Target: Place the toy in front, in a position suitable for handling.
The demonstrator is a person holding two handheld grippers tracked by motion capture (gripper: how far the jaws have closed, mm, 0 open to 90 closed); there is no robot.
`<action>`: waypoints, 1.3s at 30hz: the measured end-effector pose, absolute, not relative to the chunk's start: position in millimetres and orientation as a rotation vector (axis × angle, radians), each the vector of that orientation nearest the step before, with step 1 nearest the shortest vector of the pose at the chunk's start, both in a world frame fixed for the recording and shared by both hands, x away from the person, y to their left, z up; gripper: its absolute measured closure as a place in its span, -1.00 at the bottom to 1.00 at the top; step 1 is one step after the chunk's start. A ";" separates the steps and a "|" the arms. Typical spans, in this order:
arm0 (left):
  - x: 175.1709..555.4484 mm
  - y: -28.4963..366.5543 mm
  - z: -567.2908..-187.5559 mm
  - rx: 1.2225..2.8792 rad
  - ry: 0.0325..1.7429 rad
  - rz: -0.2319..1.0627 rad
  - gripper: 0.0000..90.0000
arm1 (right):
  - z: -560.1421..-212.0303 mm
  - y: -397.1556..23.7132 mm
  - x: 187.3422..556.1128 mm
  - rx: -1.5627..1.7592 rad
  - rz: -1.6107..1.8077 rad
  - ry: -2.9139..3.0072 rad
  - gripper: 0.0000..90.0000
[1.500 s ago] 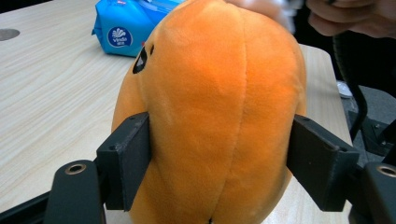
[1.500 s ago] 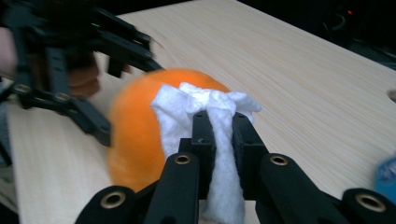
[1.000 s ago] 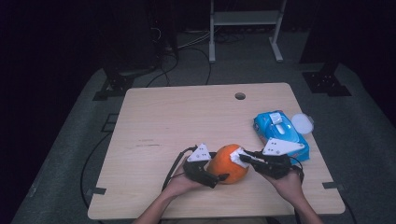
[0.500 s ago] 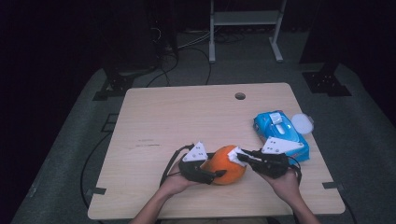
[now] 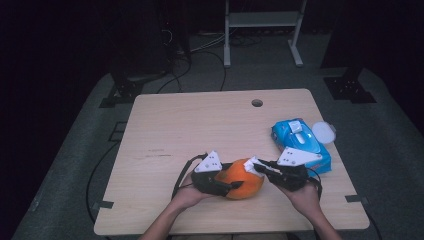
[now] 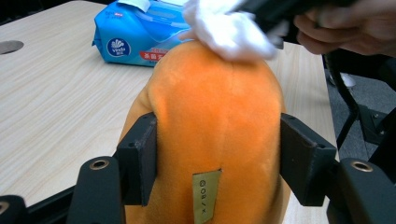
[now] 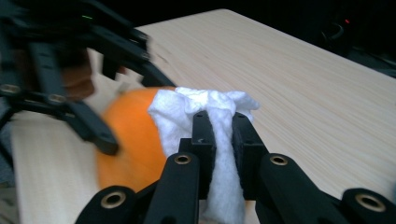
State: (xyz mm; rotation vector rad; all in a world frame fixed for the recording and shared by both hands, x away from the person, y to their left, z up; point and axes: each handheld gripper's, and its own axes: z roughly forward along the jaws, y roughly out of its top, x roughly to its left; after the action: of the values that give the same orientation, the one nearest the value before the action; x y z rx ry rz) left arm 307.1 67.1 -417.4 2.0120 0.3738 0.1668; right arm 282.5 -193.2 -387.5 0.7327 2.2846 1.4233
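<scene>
Near the front edge of the table (image 5: 165,125), just left of the blue wipes pack (image 5: 300,142), sits the orange plush toy (image 5: 242,180), and everything else is arranged around it. The left gripper (image 5: 220,184) clamps the toy from its left side, apparently to keep the soft body from sliding or rolling while it is worked on; in the left gripper view the 2 black jaws stand fairly wide apart, each pad pressed against a flank of the plush (image 6: 217,116), with a small tan label showing between them at the bottom. The right gripper (image 5: 260,169) comes in from the toy's right side, carrying a white wipe (image 7: 205,116) bunched into a wad, presumably taken from the pack beside it. Its jaws are nearly closed, pinching the wad in a narrow gap, and the loose end of the wipe puffs out past the tips. That puffed end rests on the top of the toy, as the left gripper view shows, where the white wipe (image 6: 229,30) lies against the orange fabric. Holding the wipe by its middle looks meant to leave a soft pad free for rubbing, so the work in hand is judged to be wiping the toy's upper surface while the other gripper steadies it. A round white lid (image 5: 324,132) lies just beyond the pack, away from the toy.
</scene>
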 end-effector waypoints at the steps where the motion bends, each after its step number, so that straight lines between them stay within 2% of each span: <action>1: 307.0 66.7 -418.1 2.012 0.379 0.166 -0.20 | -386.6 -188.6 279.9 0.713 1.421 2.293 0.80; 2: 307.2 66.6 -419.6 2.016 0.379 0.171 -0.23 | -386.3 -185.9 278.8 0.698 1.407 2.294 0.80; 8: 313.2 69.9 -427.2 2.011 0.364 0.177 -0.75 | -393.6 -194.6 285.9 0.744 1.375 2.298 0.80; 12: 319.3 67.3 -439.8 2.016 0.392 0.142 -0.85 | -397.9 -202.3 291.6 0.791 1.398 2.296 0.80; 14: 319.1 64.6 -441.7 2.019 0.391 0.131 -0.83 | -397.9 -200.5 291.3 0.789 1.401 2.296 0.80; 17: 311.8 65.1 -434.5 2.019 0.340 0.188 -0.39 | -395.1 -198.9 288.7 0.767 1.422 2.291 0.80; 18: 310.7 66.3 -431.0 2.019 0.330 0.193 -0.29 | -393.9 -199.2 287.9 0.766 1.420 2.288 0.80; 20: 310.1 71.7 -422.8 1.990 0.330 0.184 -0.21 | -393.5 -202.5 289.3 0.779 1.429 2.285 0.80; 25: 309.0 73.3 -418.1 2.025 0.342 0.191 -0.20 | -397.4 -206.7 294.1 0.830 1.440 2.287 0.80; 31: 310.0 67.6 -424.0 2.042 0.370 0.183 -0.24 | -392.4 -175.8 278.5 0.671 1.399 2.325 0.80; 39: 313.3 69.1 -424.8 2.027 0.398 0.167 -0.26 | -403.2 -203.3 293.1 0.809 1.359 2.308 0.80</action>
State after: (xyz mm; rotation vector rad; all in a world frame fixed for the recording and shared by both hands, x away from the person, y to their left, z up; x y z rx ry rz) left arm 313.3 69.1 -424.8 2.0271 0.3981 0.1671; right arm 293.1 -203.3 -403.2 0.8089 2.3079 1.3588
